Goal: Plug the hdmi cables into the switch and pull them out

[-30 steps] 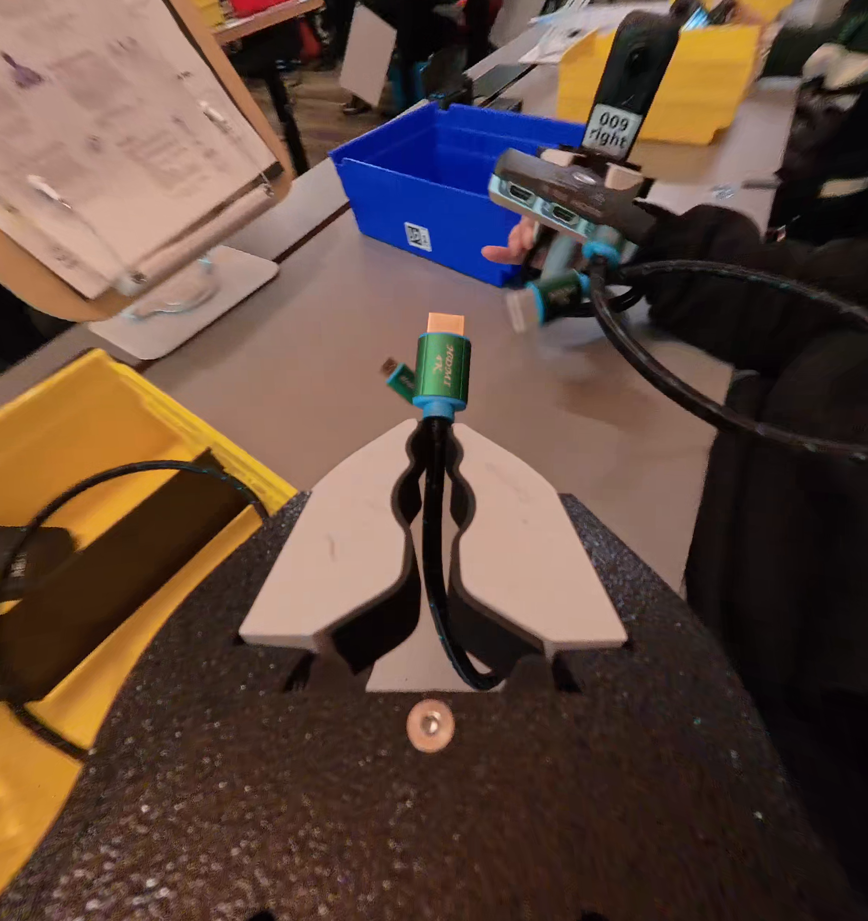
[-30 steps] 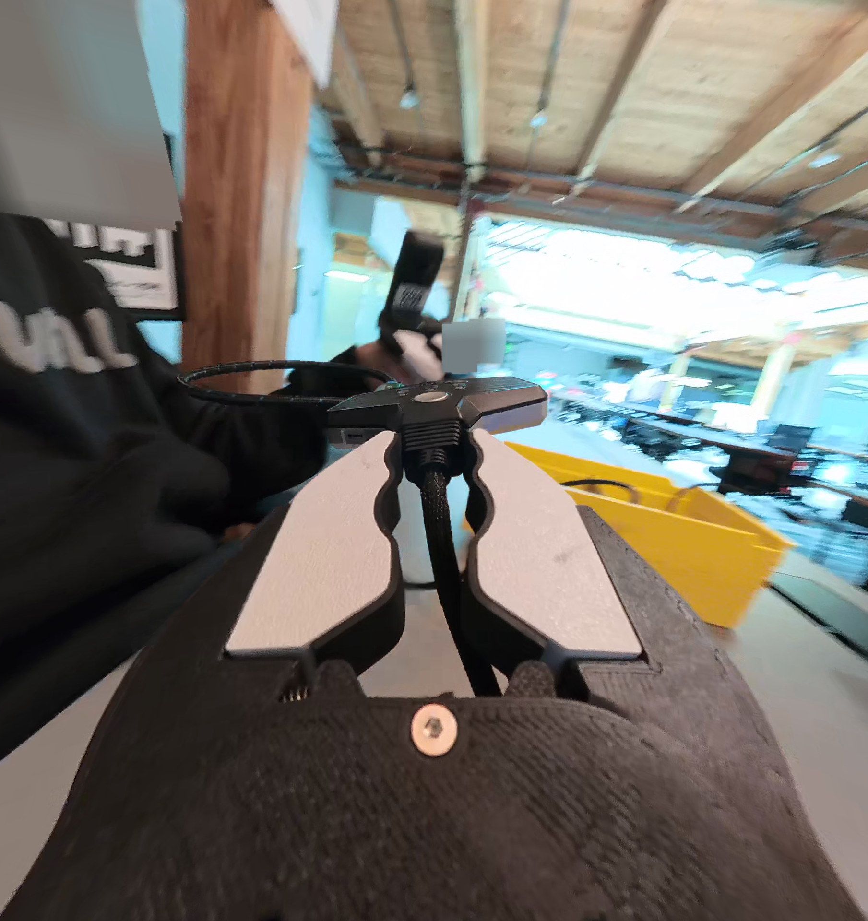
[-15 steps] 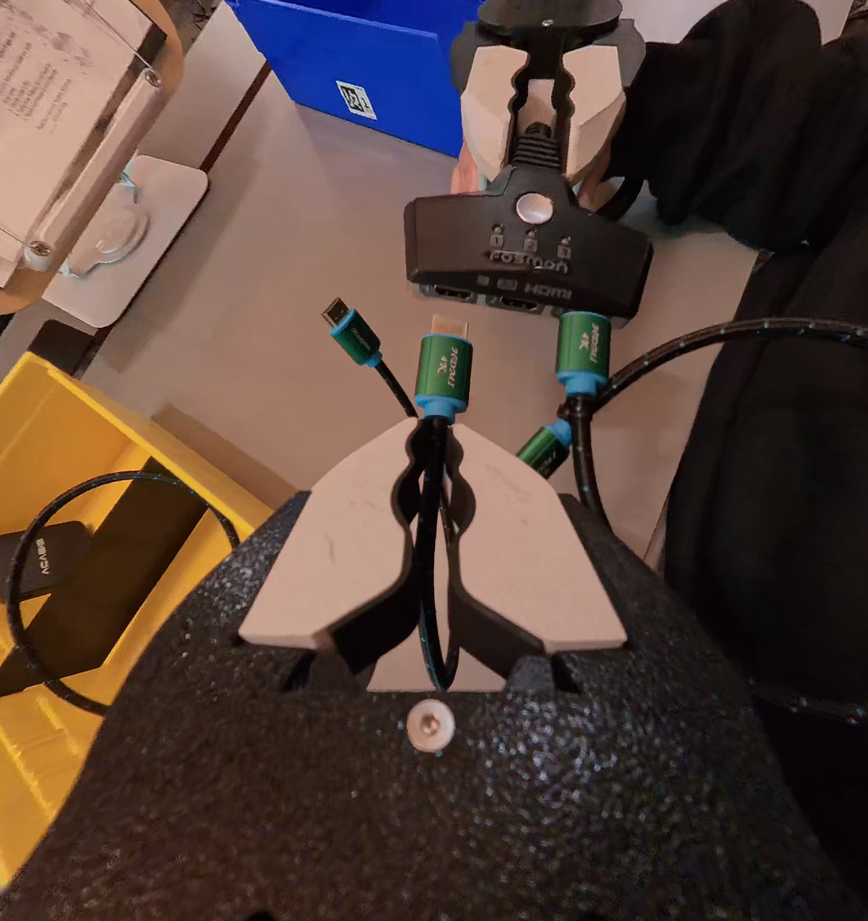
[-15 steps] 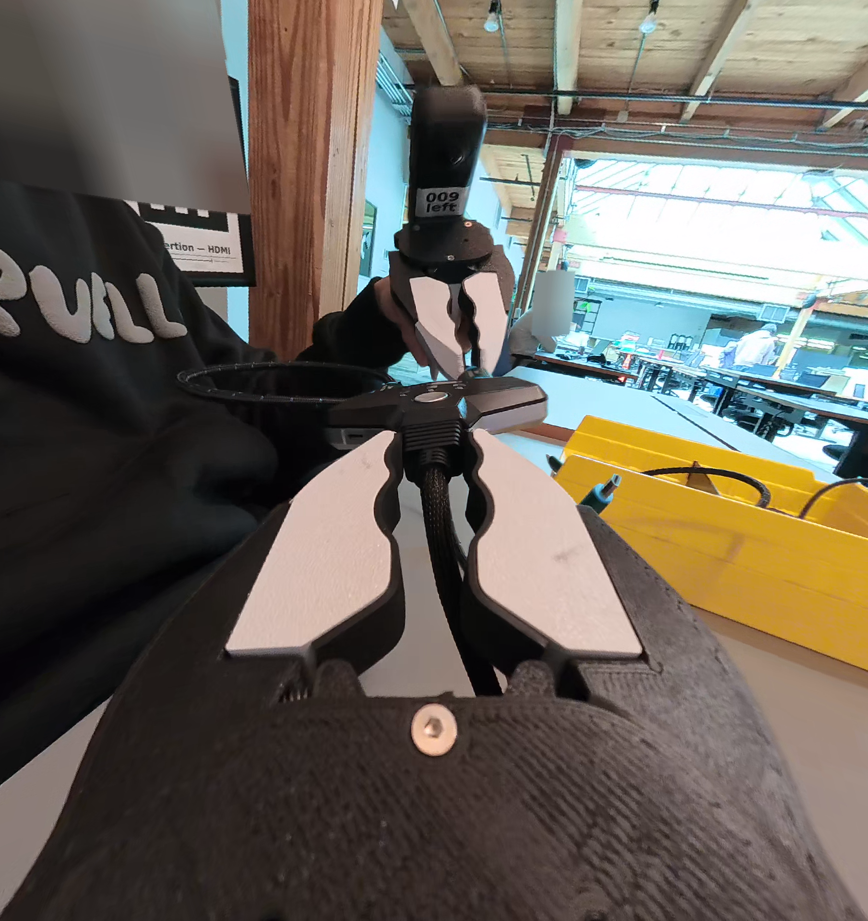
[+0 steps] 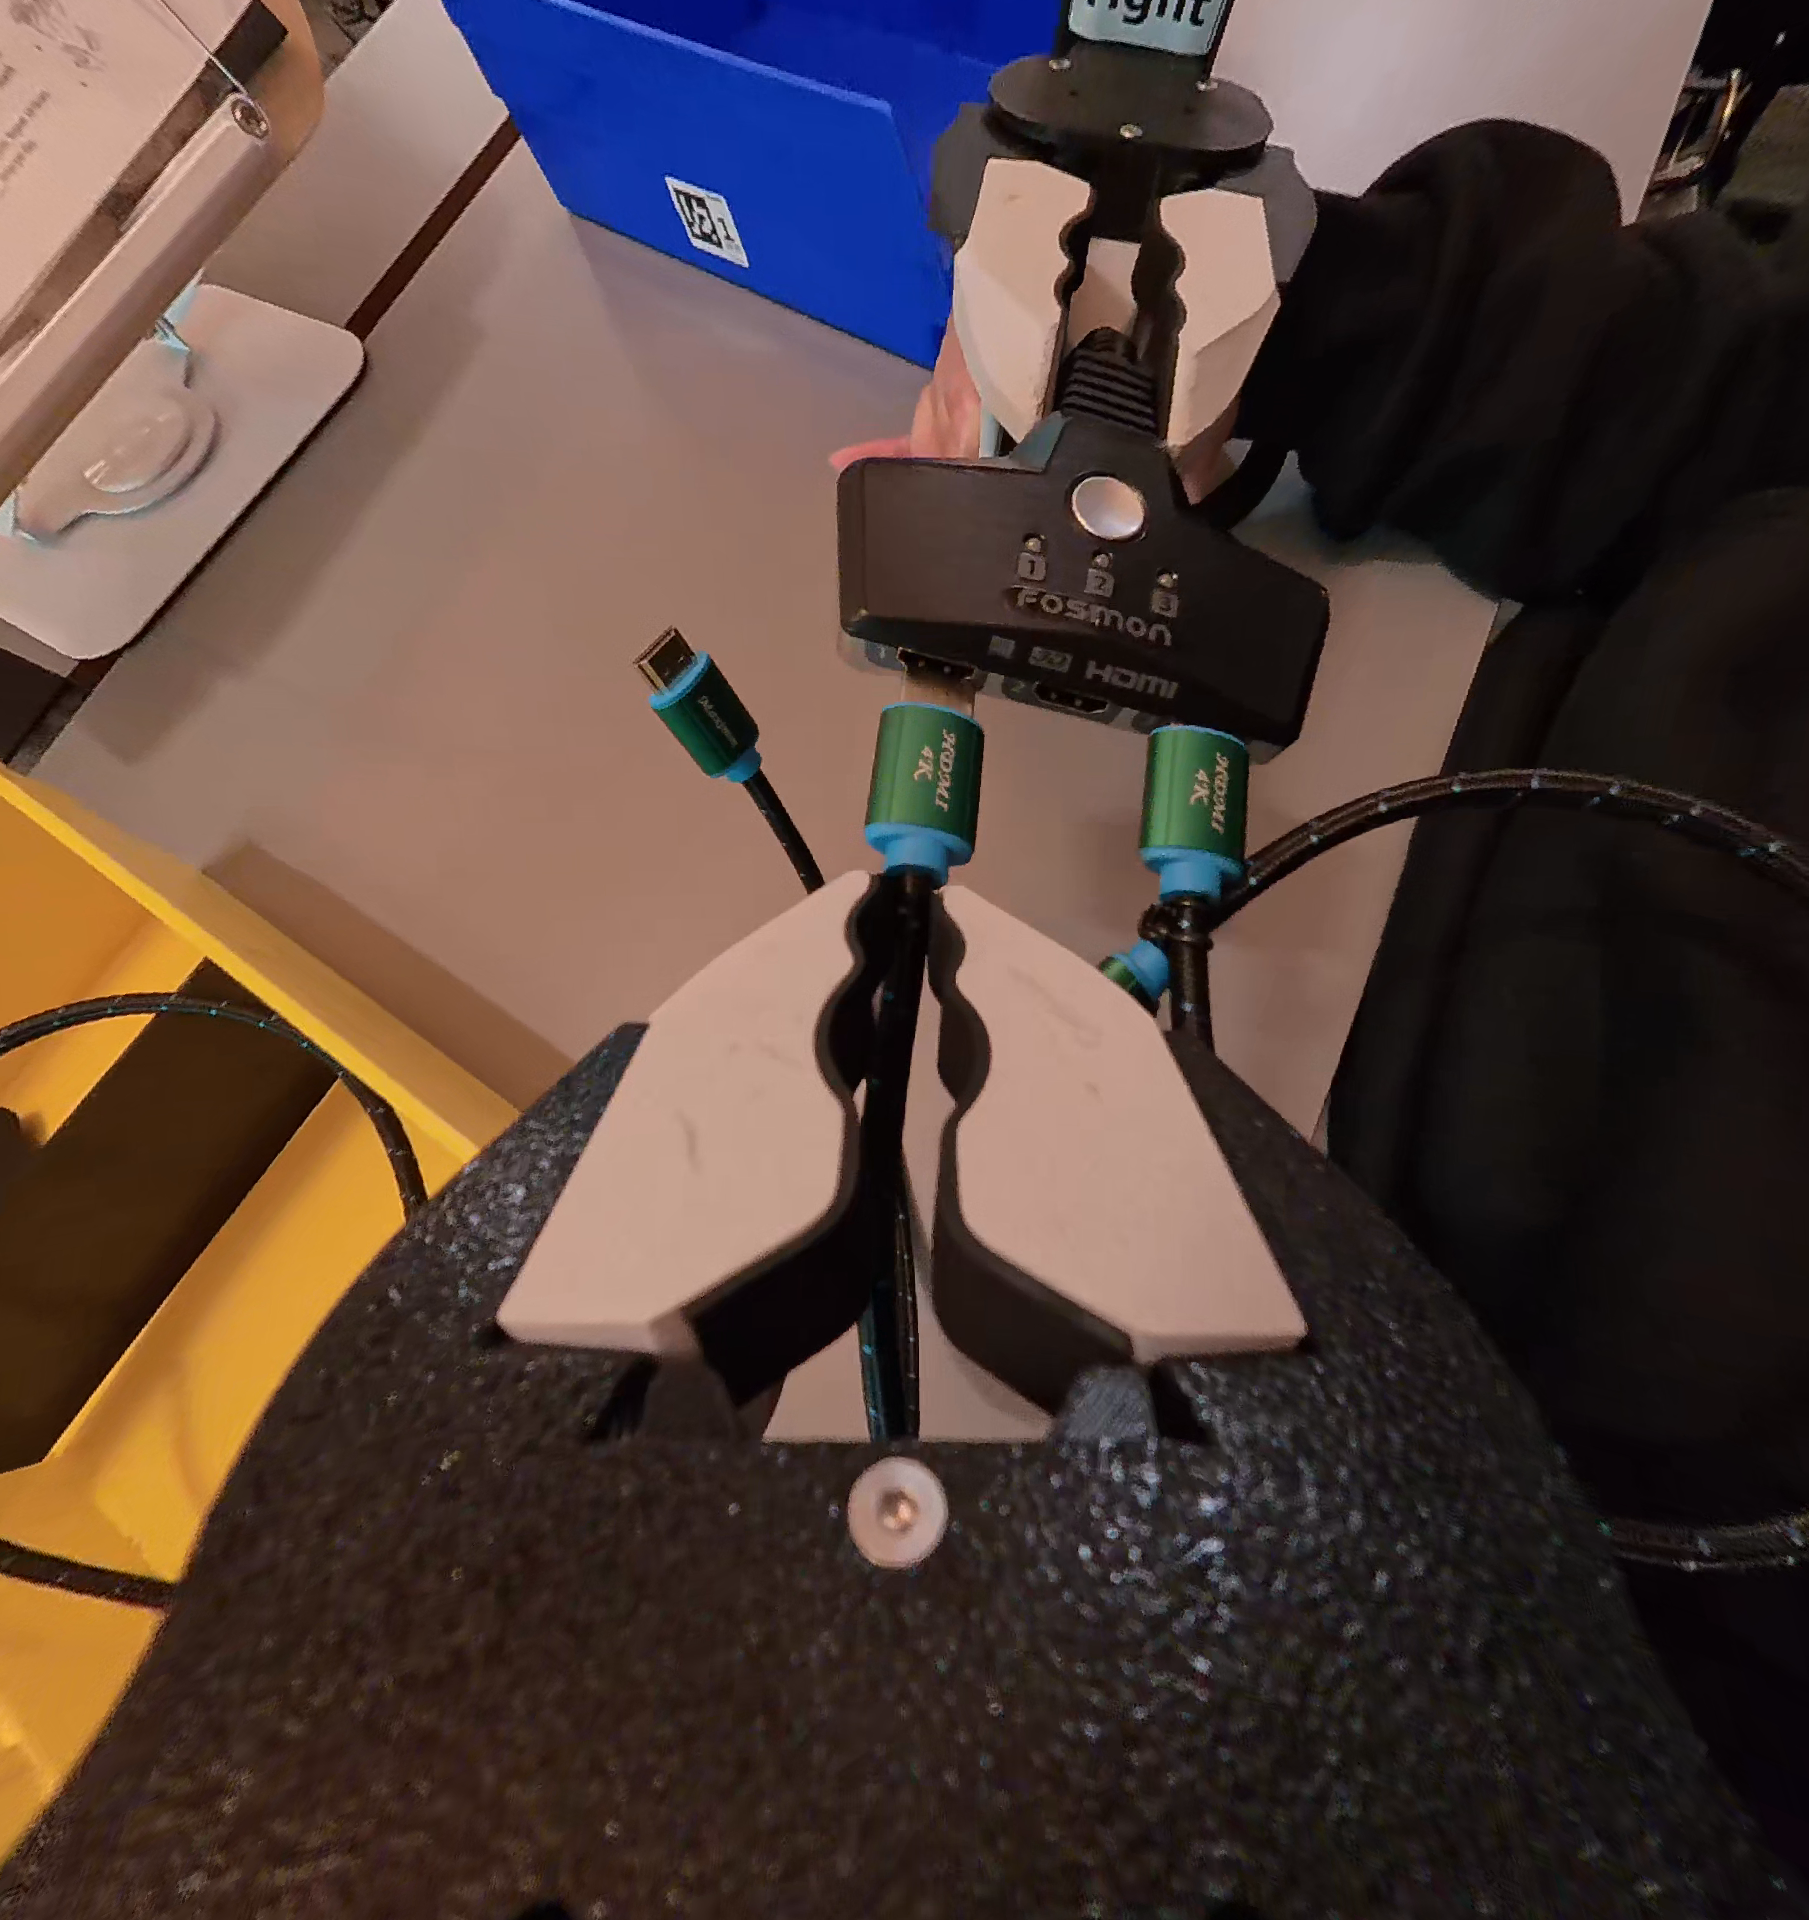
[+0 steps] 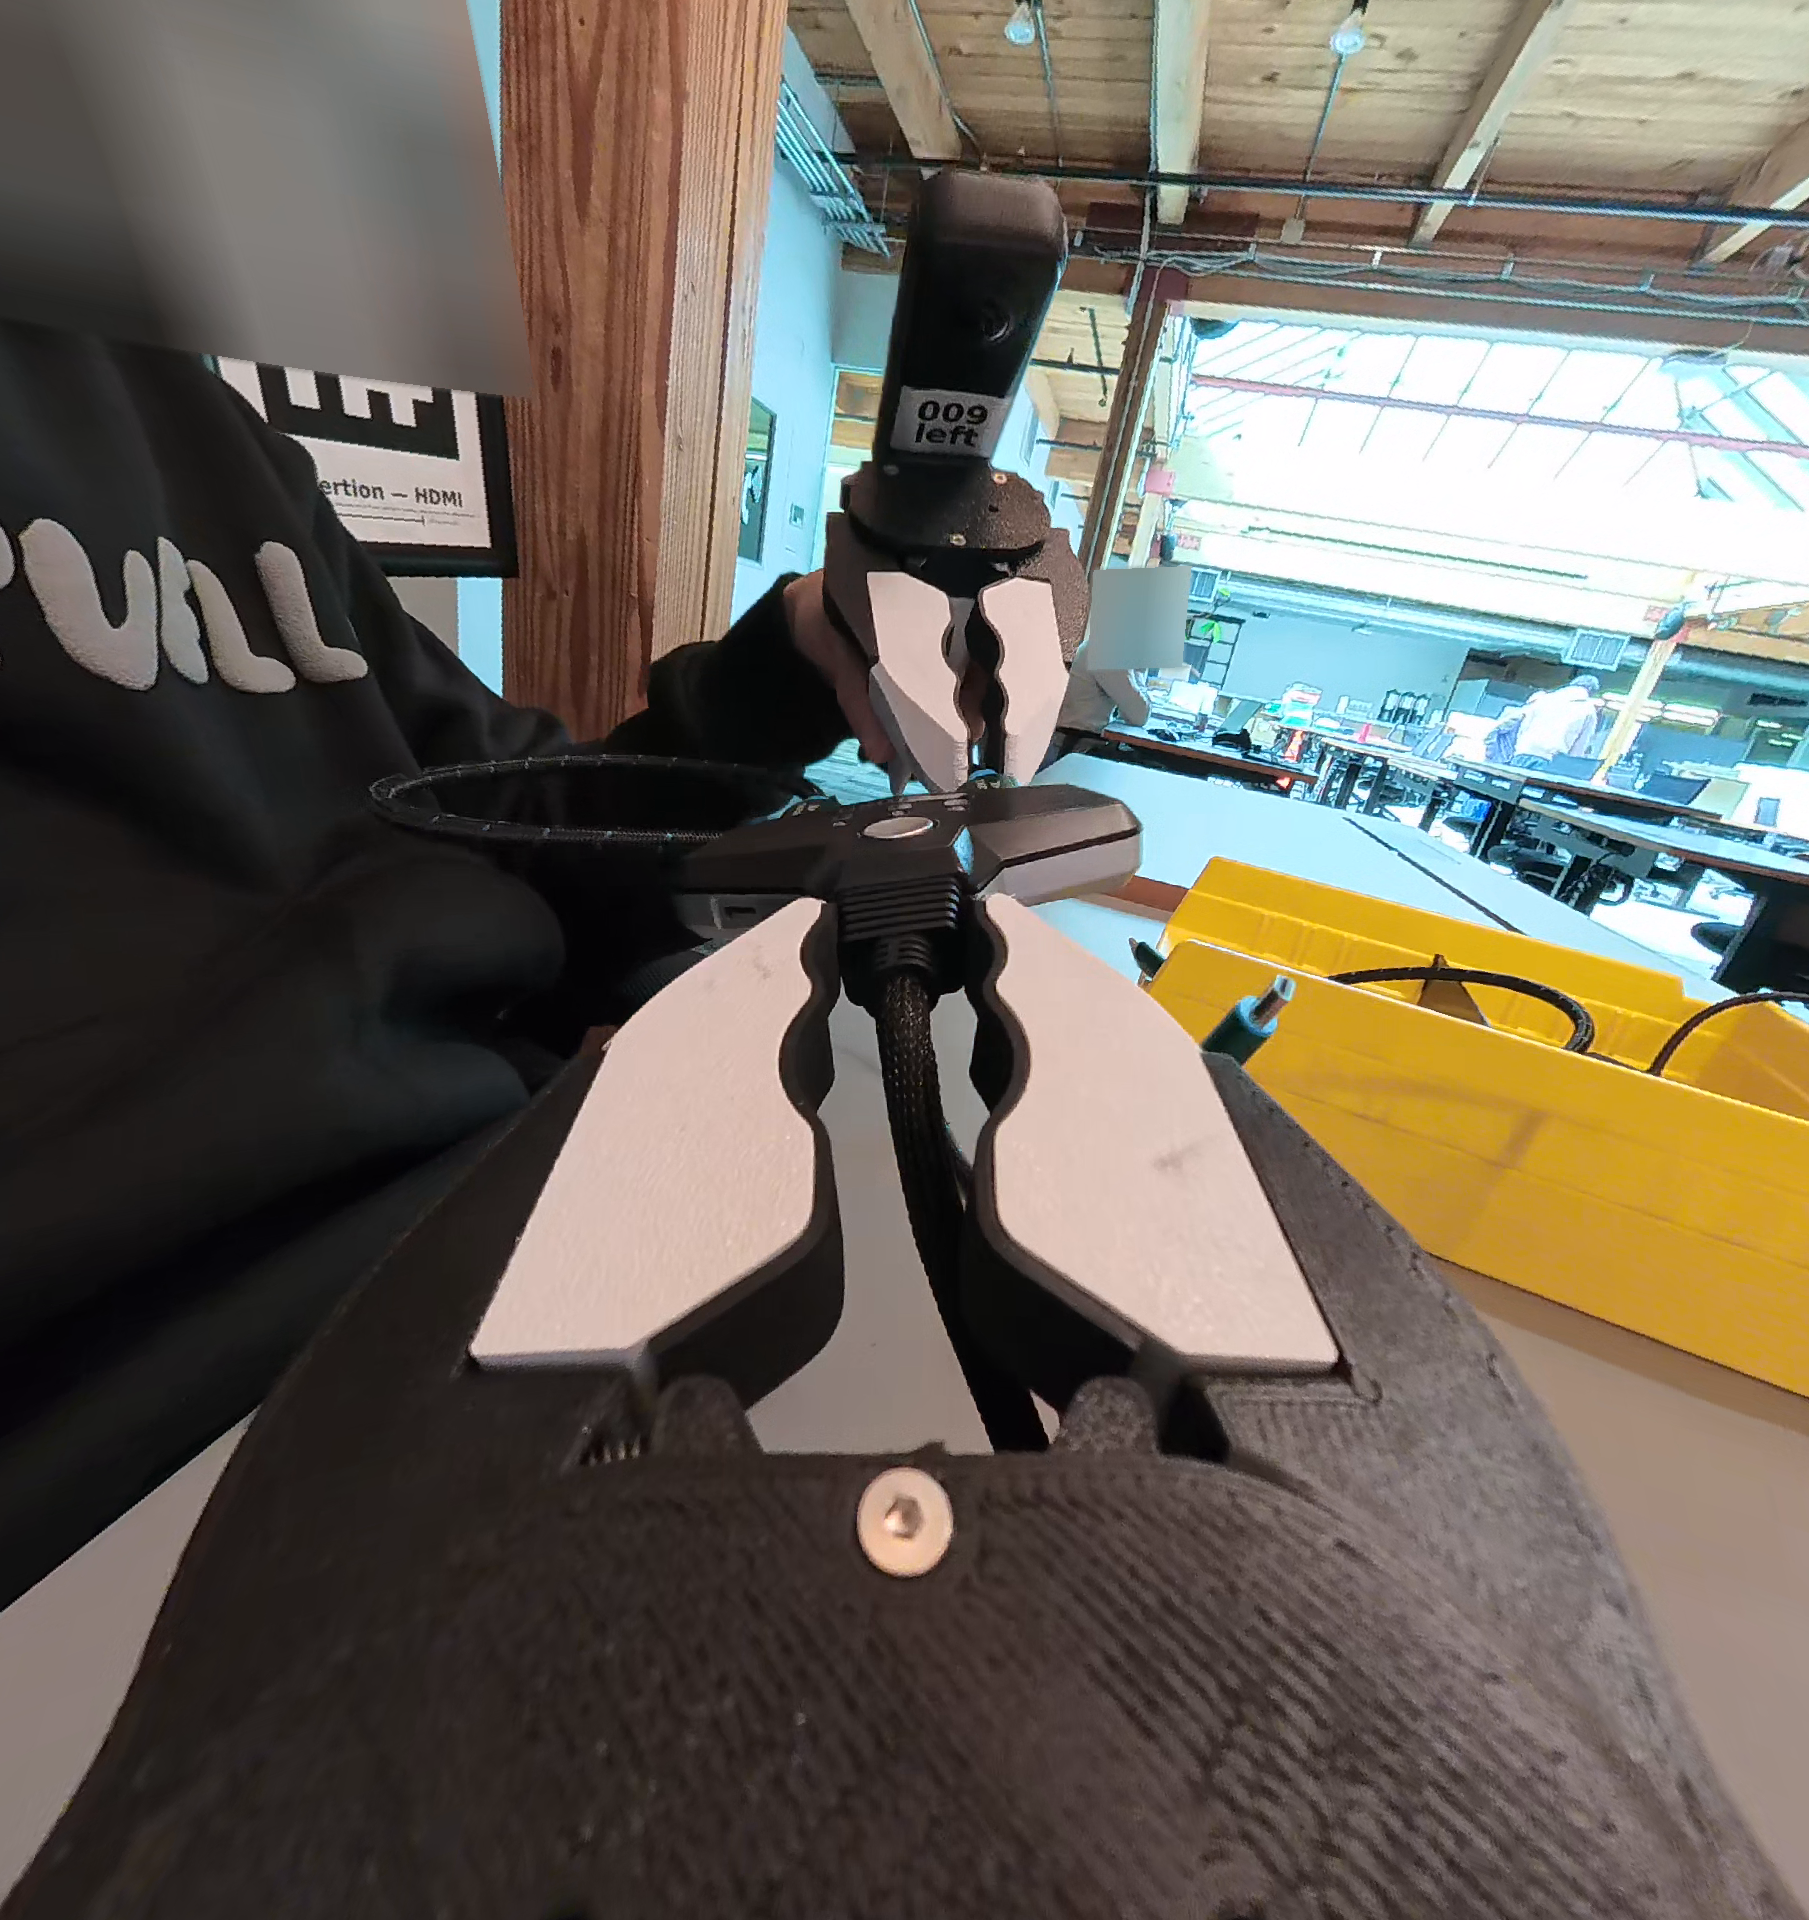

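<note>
Left wrist view: a yellow bin [image 5: 100,1039] sits at the left edge on the grey table [image 5: 484,582], and a small loose plug [image 5: 697,717] lies apart from the switch. The left gripper [image 5: 905,894] is nearly closed, pinching the braided HDMI cable [image 5: 895,1039] just behind its green plug [image 5: 924,784], whose metal tip meets the leftmost port of the black switch [image 5: 1082,592]. A second green plug [image 5: 1191,795] sits in the rightmost port. The right gripper [image 5: 1113,405], nearly closed, clamps the switch's ribbed cable collar [image 6: 900,904].
</note>
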The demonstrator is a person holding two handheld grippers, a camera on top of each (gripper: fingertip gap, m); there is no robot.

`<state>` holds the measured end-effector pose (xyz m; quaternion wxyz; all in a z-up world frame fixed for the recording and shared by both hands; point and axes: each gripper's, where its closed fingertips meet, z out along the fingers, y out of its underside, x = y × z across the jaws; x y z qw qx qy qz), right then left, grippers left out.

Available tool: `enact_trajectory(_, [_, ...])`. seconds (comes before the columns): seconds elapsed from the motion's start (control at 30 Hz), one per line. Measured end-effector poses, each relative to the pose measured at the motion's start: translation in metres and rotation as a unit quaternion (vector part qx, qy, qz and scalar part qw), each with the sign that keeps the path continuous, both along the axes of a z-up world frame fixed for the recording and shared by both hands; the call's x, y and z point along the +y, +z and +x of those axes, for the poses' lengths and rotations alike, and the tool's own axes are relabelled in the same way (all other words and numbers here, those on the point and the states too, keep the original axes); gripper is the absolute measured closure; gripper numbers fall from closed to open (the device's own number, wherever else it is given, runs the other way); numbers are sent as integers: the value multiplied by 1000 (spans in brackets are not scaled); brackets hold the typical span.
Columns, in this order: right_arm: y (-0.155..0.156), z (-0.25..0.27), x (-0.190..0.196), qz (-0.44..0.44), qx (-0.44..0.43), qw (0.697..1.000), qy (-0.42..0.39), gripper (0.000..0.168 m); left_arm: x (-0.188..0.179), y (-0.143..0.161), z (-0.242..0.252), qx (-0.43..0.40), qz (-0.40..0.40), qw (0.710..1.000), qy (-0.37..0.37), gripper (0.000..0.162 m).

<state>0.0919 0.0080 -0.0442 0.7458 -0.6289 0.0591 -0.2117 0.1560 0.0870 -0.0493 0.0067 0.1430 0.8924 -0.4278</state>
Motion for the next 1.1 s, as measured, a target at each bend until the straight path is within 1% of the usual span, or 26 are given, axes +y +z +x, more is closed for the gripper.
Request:
enact_trajectory(0.03, [0,1,0,0,0,1000,-3,145,0,0,0,2,0,1000,0,155])
enact_trajectory(0.43, [-3,1,0,-6,5,1000,-2,145,0,0,1,9,0,1000,7,155])
enact_trajectory(0.73, [-4,-2,1,-9,6,1000,8,145,-1,-1,0,40,-6,999,-3,155])
enact_trajectory(0.87, [-4,0,0,-10,1,1000,1,145,-1,-1,-1,37,-5,999,-3,155])
enact_trajectory(1.1, [-4,-5,-1,-11,8,1000,16,145,-2,-2,-7,22,0,1000,-14,155])
